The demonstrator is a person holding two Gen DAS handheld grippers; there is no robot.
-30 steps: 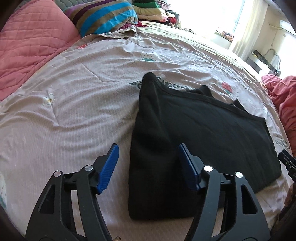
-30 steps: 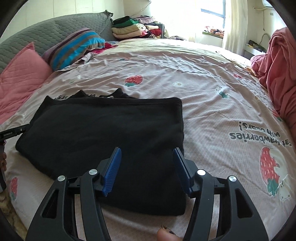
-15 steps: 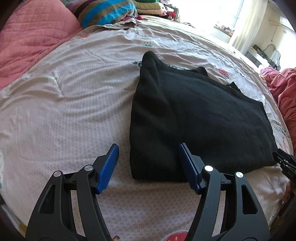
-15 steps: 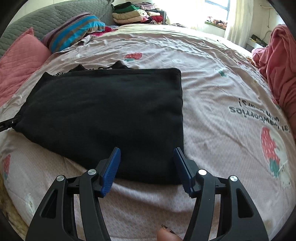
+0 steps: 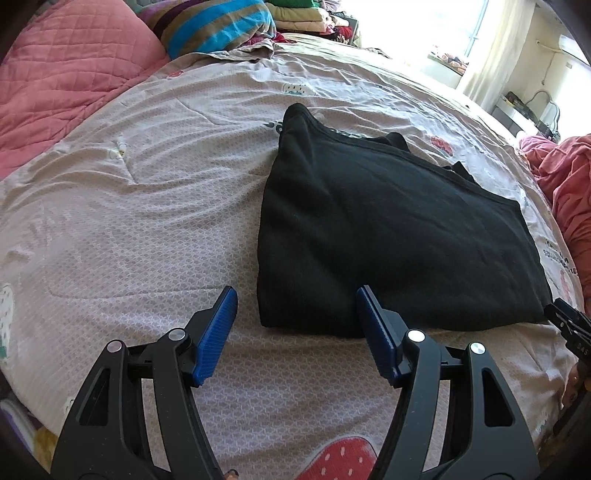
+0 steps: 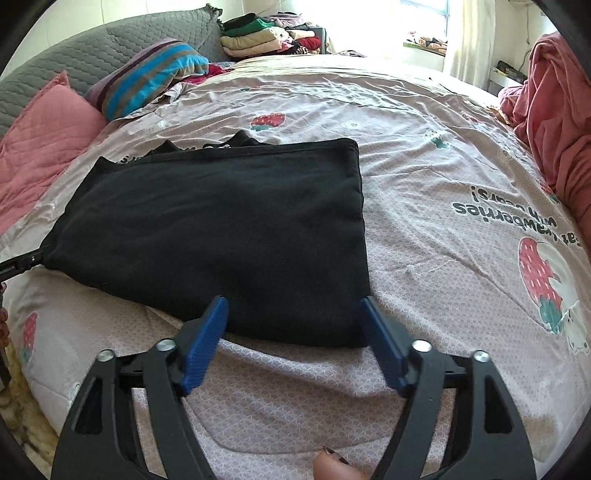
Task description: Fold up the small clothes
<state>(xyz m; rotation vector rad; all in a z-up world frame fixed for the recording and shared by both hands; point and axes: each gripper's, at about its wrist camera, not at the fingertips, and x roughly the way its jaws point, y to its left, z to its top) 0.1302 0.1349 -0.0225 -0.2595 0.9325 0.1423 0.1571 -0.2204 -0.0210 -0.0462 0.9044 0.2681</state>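
A black garment [image 5: 388, 236] lies folded flat in a rectangle on the bed; it also shows in the right wrist view [image 6: 221, 229]. My left gripper [image 5: 295, 306] is open and empty, its blue pads just short of the garment's near left corner. My right gripper [image 6: 293, 314] is open and empty, its pads at the garment's near right corner, above the near edge. The tip of the right gripper shows at the far right of the left wrist view [image 5: 569, 328]. The tip of the left gripper shows at the left edge of the right wrist view [image 6: 18, 264].
The bed has a pinkish strawberry-print cover [image 6: 443, 192]. A pink quilted pillow [image 5: 66, 74] and a striped pillow [image 6: 147, 79] lie at the head. Folded clothes are stacked [image 6: 266, 35] at the back. A pink blanket [image 6: 554, 103] is heaped at the right.
Both grippers have drawn back toward the bed's near edge and away from the garment, which lay between the pads before. The garment has not moved.
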